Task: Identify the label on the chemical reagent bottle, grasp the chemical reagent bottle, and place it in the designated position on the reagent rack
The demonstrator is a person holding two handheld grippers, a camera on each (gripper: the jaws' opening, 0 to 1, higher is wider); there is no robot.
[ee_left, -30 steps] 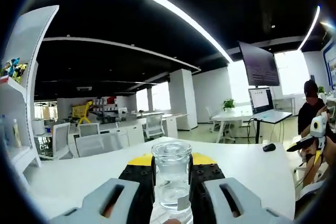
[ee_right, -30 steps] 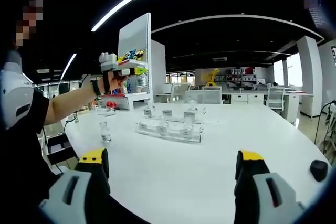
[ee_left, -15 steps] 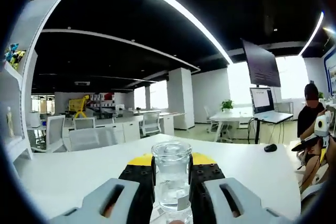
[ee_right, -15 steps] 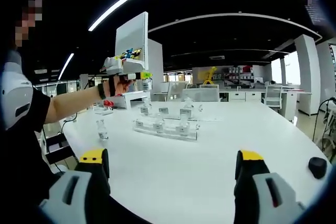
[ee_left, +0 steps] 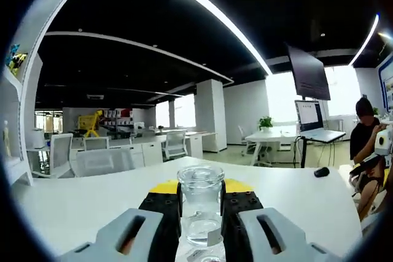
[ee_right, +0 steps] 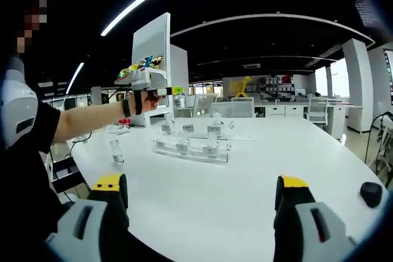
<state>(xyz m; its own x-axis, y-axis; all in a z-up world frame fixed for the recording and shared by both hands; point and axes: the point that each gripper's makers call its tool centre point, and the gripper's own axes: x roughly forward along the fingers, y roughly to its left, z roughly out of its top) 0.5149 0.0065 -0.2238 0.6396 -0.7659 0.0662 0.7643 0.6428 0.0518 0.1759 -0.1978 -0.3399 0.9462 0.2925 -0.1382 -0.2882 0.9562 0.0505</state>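
Gripping a clear bottle (ee_left: 201, 210), left tool (ee_left: 201, 213); right tool (ee_right: 199, 191) agape

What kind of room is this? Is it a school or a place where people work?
Probably a big open office used for lab practice. There are rows of white desks and office chairs, a large dark screen on a stand, and a clear plastic rack of small glass bottles on the white table.

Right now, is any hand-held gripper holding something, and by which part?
The left hand-held gripper clamps the clear reagent bottle by its body, below the neck. The right hand-held gripper is open, holding nothing.
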